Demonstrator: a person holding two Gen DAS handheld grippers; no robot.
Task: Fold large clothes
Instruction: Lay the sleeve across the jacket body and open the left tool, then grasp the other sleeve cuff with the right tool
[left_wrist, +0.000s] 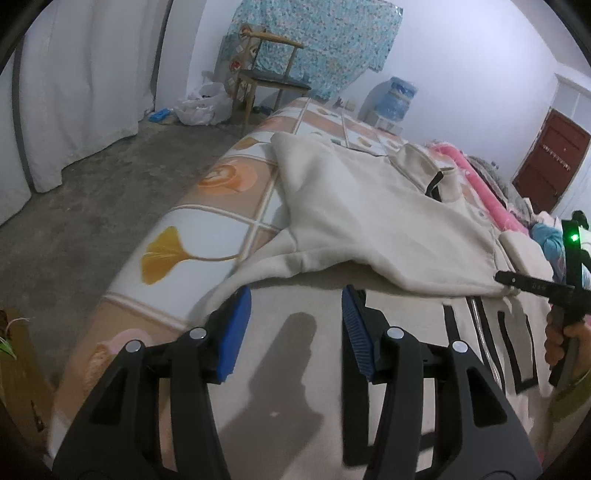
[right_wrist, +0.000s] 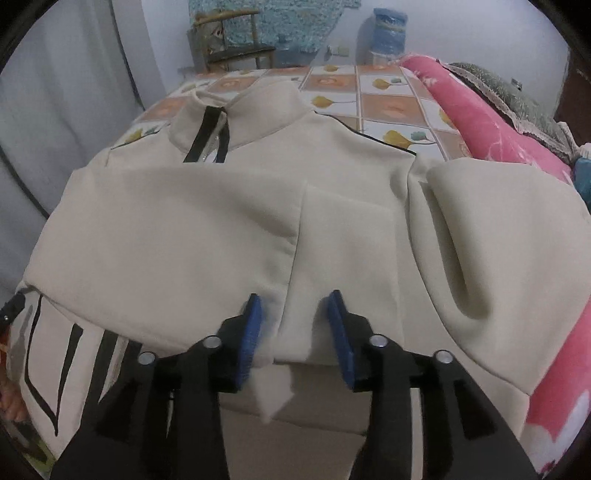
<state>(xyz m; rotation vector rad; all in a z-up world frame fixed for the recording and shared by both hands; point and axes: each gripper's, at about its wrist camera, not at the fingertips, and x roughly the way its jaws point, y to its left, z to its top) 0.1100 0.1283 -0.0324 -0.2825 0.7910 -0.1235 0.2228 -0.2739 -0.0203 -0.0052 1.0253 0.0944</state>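
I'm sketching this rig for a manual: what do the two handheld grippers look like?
Both match: the left gripper and right gripper have black plastic fingers with triangular cut-outs, silver round pivot pins and flat blue ribbed pads. Seen from the left wrist view, the right gripper carries a black frame with a lit green light.

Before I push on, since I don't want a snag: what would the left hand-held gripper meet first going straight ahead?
Probably the cream jacket: the left hand-held gripper points down at its flat fabric, just short of a folded-over edge. Depth is unclear.
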